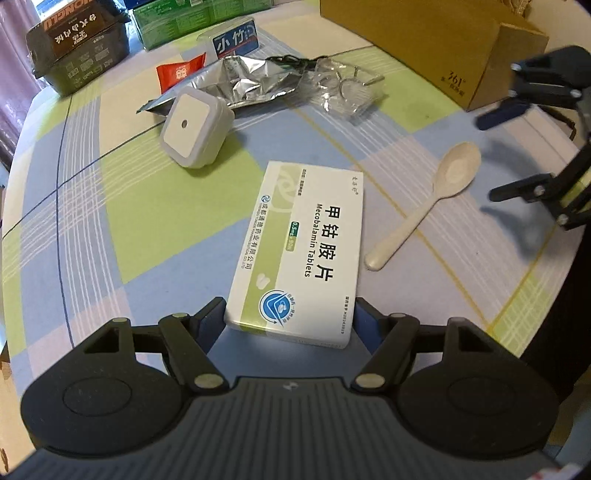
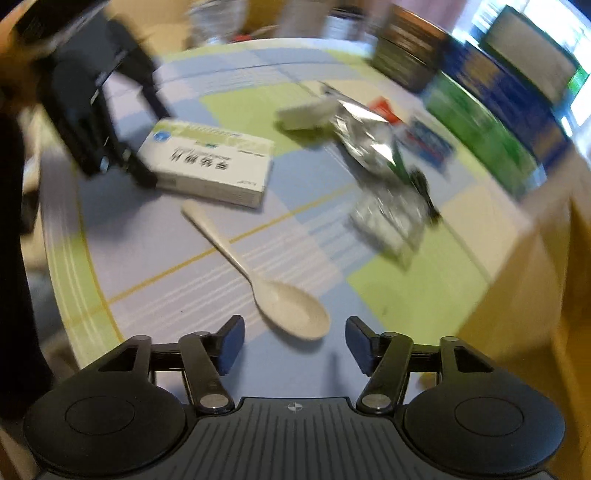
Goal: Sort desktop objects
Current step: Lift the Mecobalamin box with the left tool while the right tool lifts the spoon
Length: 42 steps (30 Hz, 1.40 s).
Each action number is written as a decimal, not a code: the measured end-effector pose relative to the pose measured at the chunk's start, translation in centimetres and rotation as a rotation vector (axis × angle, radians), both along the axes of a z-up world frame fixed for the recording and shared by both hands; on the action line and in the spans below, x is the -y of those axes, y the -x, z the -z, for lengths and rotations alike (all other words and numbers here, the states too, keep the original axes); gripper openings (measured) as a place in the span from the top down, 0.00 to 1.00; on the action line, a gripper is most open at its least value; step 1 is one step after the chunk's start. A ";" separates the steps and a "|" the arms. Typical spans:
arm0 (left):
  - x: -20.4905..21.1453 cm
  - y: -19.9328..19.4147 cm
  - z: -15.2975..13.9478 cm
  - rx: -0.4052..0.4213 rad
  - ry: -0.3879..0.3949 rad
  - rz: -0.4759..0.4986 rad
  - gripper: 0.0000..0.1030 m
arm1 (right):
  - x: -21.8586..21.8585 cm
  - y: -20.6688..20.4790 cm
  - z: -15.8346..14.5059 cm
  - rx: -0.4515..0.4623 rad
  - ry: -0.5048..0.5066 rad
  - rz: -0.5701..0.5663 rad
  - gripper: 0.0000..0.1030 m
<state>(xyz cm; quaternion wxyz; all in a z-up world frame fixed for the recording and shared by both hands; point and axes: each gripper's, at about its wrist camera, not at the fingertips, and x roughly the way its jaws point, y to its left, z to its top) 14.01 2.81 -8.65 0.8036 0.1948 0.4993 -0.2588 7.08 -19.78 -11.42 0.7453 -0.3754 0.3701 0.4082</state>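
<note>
A white and green medicine box [image 1: 295,251] lies flat on the plaid tablecloth [image 1: 147,221]. My left gripper [image 1: 290,314] is open, and its two fingers flank the near end of the box. To the right of the box lies a cream plastic spoon [image 1: 424,206]. In the blurred right wrist view the spoon's bowl [image 2: 295,314] sits just ahead of my open right gripper [image 2: 295,328], with nothing between its fingers. The right gripper [image 1: 506,155] also shows at the right edge of the left wrist view, beyond the spoon's bowl.
Behind the box are a white square plug-in light [image 1: 195,125], a crumpled silver foil bag [image 1: 240,85], a clear plastic blister [image 1: 343,88] and a red packet [image 1: 179,74]. A cardboard box [image 1: 443,44], a green box [image 1: 173,22] and a dark box [image 1: 77,48] line the back.
</note>
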 end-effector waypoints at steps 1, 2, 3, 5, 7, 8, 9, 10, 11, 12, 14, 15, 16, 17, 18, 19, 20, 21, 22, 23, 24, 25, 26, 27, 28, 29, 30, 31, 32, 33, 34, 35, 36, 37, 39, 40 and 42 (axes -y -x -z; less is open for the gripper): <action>-0.1 0.0 -0.1 0.005 0.012 -0.001 0.31 | -0.4 -0.2 0.5 0.008 0.018 -0.048 0.42; -0.2 -0.1 -0.2 0.009 0.018 -0.002 0.29 | -0.8 -0.6 1.3 0.005 0.037 -0.093 0.42; -0.3 -0.3 -0.2 0.015 0.016 -0.002 0.25 | -1.2 -0.9 1.9 0.001 0.064 -0.139 0.42; -0.2 -0.4 -0.2 0.025 0.013 0.009 0.24 | -1.7 -1.2 2.7 0.000 0.113 -0.213 0.42; -0.1 -0.6 -0.2 0.027 0.018 0.018 0.24 | -1.9 -2.2 2.7 -0.043 0.110 -0.233 0.43; -0.1 -0.6 -0.2 0.030 0.021 0.021 0.24 | -2.0 -2.8 2.8 -0.068 0.109 -0.226 0.43; 0.0 -0.7 -0.2 0.032 0.024 0.024 0.24 | -1.9 -3.2 2.9 -0.086 0.106 -0.224 0.44; 0.1 -0.8 -0.2 0.034 0.027 0.026 0.24 | -1.8 -3.6 2.9 -0.109 0.097 -0.220 0.48; 0.2 -0.9 -0.2 0.036 0.032 0.027 0.24 | -1.8 -3.7 2.8 -0.136 0.087 -0.205 0.51; 0.2 -1.0 -0.1 0.036 0.039 0.027 0.24 | -1.6 -4.1 2.6 -0.173 0.072 -0.180 0.59; 0.3 -1.1 -0.1 0.037 0.052 0.027 0.24 | -1.1 -4.5 2.6 -0.231 0.033 -0.122 0.71; 0.4 -1.1 -0.1 0.038 0.056 0.026 0.24 | -0.7 -4.5 2.6 -0.257 0.014 -0.093 0.85; 0.4 -1.1 -0.1 0.038 0.058 0.026 0.24 | -0.4 -4.5 2.5 -0.279 -0.001 -0.050 0.92; 0.5 -1.1 -0.2 0.039 0.060 0.026 0.24 | 0.0 -4.5 2.5 -0.286 -0.012 -0.004 0.92; 0.6 -1.1 -0.3 0.042 0.063 0.025 0.24 | 0.3 -4.4 2.2 -0.291 -0.020 0.036 0.92; 0.7 -1.0 -0.4 0.045 0.066 0.023 0.24 | 0.8 -4.4 2.2 -0.303 -0.033 0.083 0.93; 0.8 -1.0 -0.5 0.047 0.069 0.021 0.24 | 1.3 -4.3 2.1 -0.319 -0.053 0.136 0.93; 0.8 -0.9 -0.6 0.049 0.073 0.017 0.24 | 1.9 -4.3 2.0 -0.337 -0.076 0.197 0.93; 0.9 -0.8 -0.8 0.051 0.077 0.012 0.24 | 2.6 -4.4 1.9 -0.357 -0.101 0.264 0.93; 1.0 -0.7 -0.9 0.054 0.080 0.007 0.24 | 3.1 -4.5 1.8 -0.375 -0.127 0.336 0.93; 1.0 -0.7 -1.1 0.057 0.083 -0.002 0.24 | 3.9 -4.7 1.6 -0.393 -0.157 0.410 0.93; 1.1 -0.6 -1.2 0.060 0.086 -0.009 0.24 | 4.6 -4.7 1.6 -0.412 -0.194 0.481 0.93; 1.2 -0.6 -1.3 0.060 0.089 -0.014 0.24 | 5.3 -4.7 1.7 -0.429 -0.232 0.545 0.93; 1.3 -0.5 -1.3 0.063 0.091 -0.021 0.24 | 5.9 -4.5 1.7 -0.440 -0.271 0.607 0.93; 1.4 -0.5 -1.3 0.065 0.091 -0.028 0.24 | 6.4 -4.2 1.7 -0.443 -0.300 0.646 0.93; 1.6 -0.5 -1.3 0.065 0.090 -0.033 0.24 | 6.6 -3.8 1.7 -0.437 -0.324 0.677 0.93; 1.7 -0.6 -1.2 0.066 0.091 -0.039 0.24 | 6.6 -3.5 1.6 -0.426 -0.341 0.699 0.93; 1.8 -0.7 -1.2 0.067 0.093 -0.044 0.24 | 6.7 -3.2 1.5 -0.414 -0.356 0.719 0.93; 2.0 -0.8 -1.1 0.068 0.094 -0.049 0.24 | 6.9 -2.9 1.5 -0.401 -0.371 0.738 0.93; 2.1 -1.0 -0.9 0.068 0.094 -0.054 0.24 | 6.9 -2.6 1.5 -0.387 -0.387 0.754 0.93; 2.2 -1.1 -0.8 0.071 0.094 -0.056 0.24 | 6.9 -2.2 1.5 -0.369 -0.403 0.767 0.93; 2.3 -1.2 -0.7 0.079 0.090 -0.056 0.24 | 7.1 -1.9 1.5 -0.351 -0.417 0.779 0.93; 2.4 -1.3 -0.6 0.082 0.083 -0.059 0.24 | 7.1 -1.5 1.6 -0.338 -0.432 0.786 0.93; 2.5 -1.4 -0.5 0.082 0.074 -0.064 0.25 | 7.3 -1.3 1.6 -0.327 -0.452 0.798 0.93; 2.7 -1.3 -0.3 0.083 0.065 -0.075 0.27 | 7.7 -0.8 1.7 -0.297 -0.484 0.827 0.92; 2.8 -1.1 -0.3 0.078 0.060 -0.078 0.31 | 7.9 -0.5 1.7 -0.278 -0.492 0.841 0.91; 3.0 -0.9 -0.1 0.055 0.060 -0.096 0.34 | 7.9 -0.1 1.7 -0.256 -0.498 0.843 0.81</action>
